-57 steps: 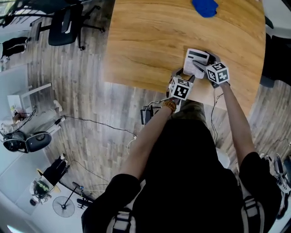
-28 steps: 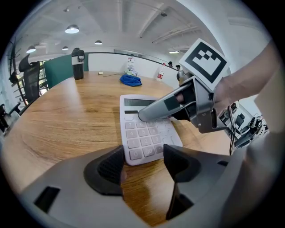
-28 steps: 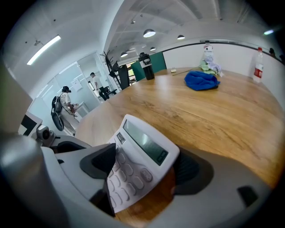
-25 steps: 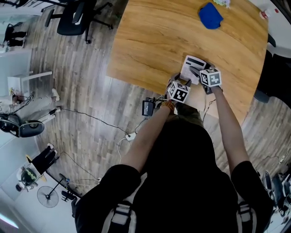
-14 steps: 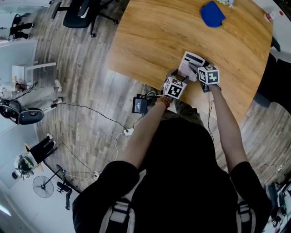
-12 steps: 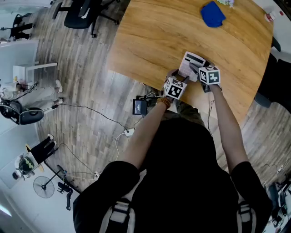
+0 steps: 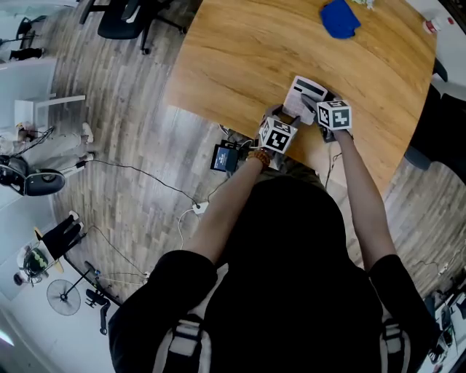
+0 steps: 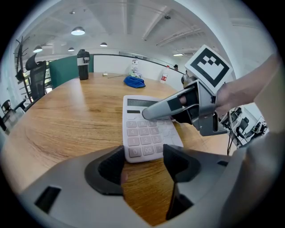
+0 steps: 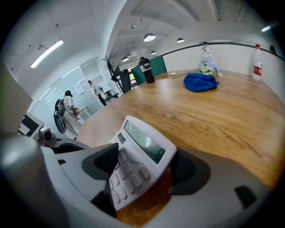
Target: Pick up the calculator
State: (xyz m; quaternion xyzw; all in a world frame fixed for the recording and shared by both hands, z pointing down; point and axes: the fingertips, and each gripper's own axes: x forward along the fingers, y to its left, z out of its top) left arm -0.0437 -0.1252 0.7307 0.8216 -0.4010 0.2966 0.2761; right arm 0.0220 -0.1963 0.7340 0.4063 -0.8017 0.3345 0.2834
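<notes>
The white calculator (image 7: pixel 304 95) lies near the front edge of the wooden table (image 7: pixel 240 58). My right gripper (image 7: pixel 314 106) comes at it from the right. In the right gripper view the calculator (image 9: pixel 138 156) sits tilted between the closing jaws of my right gripper (image 9: pixel 144 165), one pad over the keys and the other against its far edge. My left gripper (image 7: pixel 281 115) is at the calculator's near end. In the left gripper view the left gripper (image 8: pixel 143 164) is open, and the calculator (image 8: pixel 144 133) starts just beyond its tips. One right finger (image 8: pixel 165 107) lies across the display.
A blue cloth (image 7: pixel 339 17) lies at the table's far side, also seen in the right gripper view (image 9: pixel 199 82). A dark bottle (image 8: pixel 83 64) stands at the far edge. An office chair (image 7: pixel 120 18) and a cabled black box (image 7: pixel 223 156) are on the floor to the left.
Both grippers stay at the calculator by the table's front edge. Only the head view has shifted a little.
</notes>
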